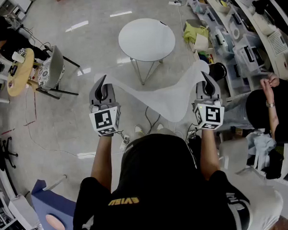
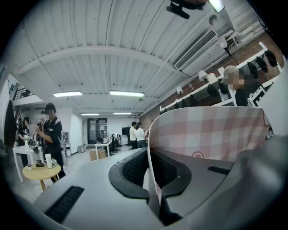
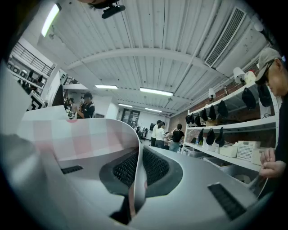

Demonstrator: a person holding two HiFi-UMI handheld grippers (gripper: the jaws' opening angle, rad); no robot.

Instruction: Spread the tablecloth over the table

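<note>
The cloth (image 1: 168, 100) hangs in the air between the two tongs, not yet on the surface (image 1: 146, 38) — that round white top stands bare a little ahead of the person, and the cloth's sagging middle is short of it, over the floor. The left tongs (image 1: 103, 81) are clenched on one end of the cloth's upper edge and the right tongs (image 1: 205, 76) on the other. Each gripper view shows the ribbed pads pressed together, with the thin checked fabric pinched edge-on between them and folding away to the inner side.

Both tongs point level and are held well apart at about the same height. I take this to be deliberate: a wide, even hold keeps the edge drawn out, so the cloth opens as a sheet instead of bunching. It isn't taut, though — the middle dips in a loose swag. Gripping at the ends also leaves the rest free to trail and settle.

By my reckoning the task is at the carry-and-aim stage. The next move calls for bringing the cloth forward over the top, centring it and lowering it before the tongs let go. The risk, as I judge it, is an off-centre drop on a small round top, or thin fabric slipping from the pads.
</note>
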